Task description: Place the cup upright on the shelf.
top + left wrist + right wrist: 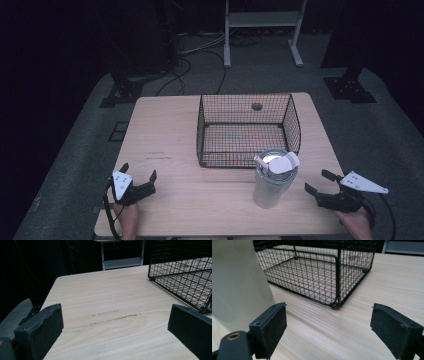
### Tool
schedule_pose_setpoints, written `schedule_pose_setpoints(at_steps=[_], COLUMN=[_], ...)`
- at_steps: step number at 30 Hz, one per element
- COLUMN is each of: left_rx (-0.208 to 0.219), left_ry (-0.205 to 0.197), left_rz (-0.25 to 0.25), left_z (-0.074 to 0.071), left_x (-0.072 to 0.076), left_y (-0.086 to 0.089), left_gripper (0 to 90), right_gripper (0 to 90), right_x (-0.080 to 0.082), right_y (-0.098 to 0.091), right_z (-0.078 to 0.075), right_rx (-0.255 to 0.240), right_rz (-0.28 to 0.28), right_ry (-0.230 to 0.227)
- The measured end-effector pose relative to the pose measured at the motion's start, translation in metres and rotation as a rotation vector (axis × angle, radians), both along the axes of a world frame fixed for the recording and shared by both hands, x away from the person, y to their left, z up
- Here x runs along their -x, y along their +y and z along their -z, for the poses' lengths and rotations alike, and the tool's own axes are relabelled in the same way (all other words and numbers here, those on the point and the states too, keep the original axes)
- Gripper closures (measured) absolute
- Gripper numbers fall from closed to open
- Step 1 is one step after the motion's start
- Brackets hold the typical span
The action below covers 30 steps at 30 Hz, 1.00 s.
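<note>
A pale metal tumbler (270, 182) with a flip lid stands upright on the wooden table (165, 130), just in front of a black wire basket (248, 131). The basket looks empty. My right gripper (320, 182) rests open near the table's front right, a short way right of the tumbler, whose pale side (237, 282) looms beside my left jaw. The basket's corner (337, 303) lies straight ahead of that gripper (328, 331). My left gripper (138, 172) is open at the front left, holding nothing. Ahead of it (115, 331) is bare wood, with the basket (185, 272) at its right.
A dark round hole (257, 106) marks the table behind the basket. Faint scuff marks (113, 316) cross the wood in front of the left gripper. Beyond the table are dark stands, floor cables (185, 67) and a white frame (262, 30).
</note>
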<state>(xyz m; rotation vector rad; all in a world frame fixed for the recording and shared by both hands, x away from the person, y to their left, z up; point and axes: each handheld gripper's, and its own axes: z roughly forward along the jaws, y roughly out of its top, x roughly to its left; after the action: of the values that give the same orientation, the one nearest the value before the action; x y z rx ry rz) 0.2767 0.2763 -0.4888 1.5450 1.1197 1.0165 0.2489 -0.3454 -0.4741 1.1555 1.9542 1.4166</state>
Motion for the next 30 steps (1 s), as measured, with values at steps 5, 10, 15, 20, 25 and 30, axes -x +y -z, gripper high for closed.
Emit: schedule_pose_setpoints(at_steps=[5,10,15,20,25,30], left_rx=[0.002,-0.001,0.001,0.000,0.000,-0.001], left_ry=[-0.003,-0.005,-0.006,-0.007,-0.007,-0.006], left_rz=[0.000,0.003,0.005,0.006,0.006,0.006], left_z=[0.000,0.000,0.000,0.000,0.000,0.000], left_x=[0.000,0.001,0.001,0.001,0.001,0.001], left_y=[0.000,0.000,0.000,0.000,0.000,0.000], left_gripper=[0.0,0.0,0.0,0.0,0.0,0.0], right_gripper=[12.7,12.6,10.6,9.5,8.3,7.6], right_x=[-0.002,-0.002,0.001,0.005,0.009,0.014], right_y=[0.004,0.008,0.015,0.019,0.024,0.029], right_z=[-0.009,-0.014,-0.020,-0.025,-0.030,-0.034], right_rx=[0.015,0.024,0.040,0.045,0.055,0.084], right_rz=[-0.032,-0.062,-0.110,-0.145,-0.170,-0.201], right_ry=[-0.012,-0.012,-0.010,-0.019,-0.027,-0.037])
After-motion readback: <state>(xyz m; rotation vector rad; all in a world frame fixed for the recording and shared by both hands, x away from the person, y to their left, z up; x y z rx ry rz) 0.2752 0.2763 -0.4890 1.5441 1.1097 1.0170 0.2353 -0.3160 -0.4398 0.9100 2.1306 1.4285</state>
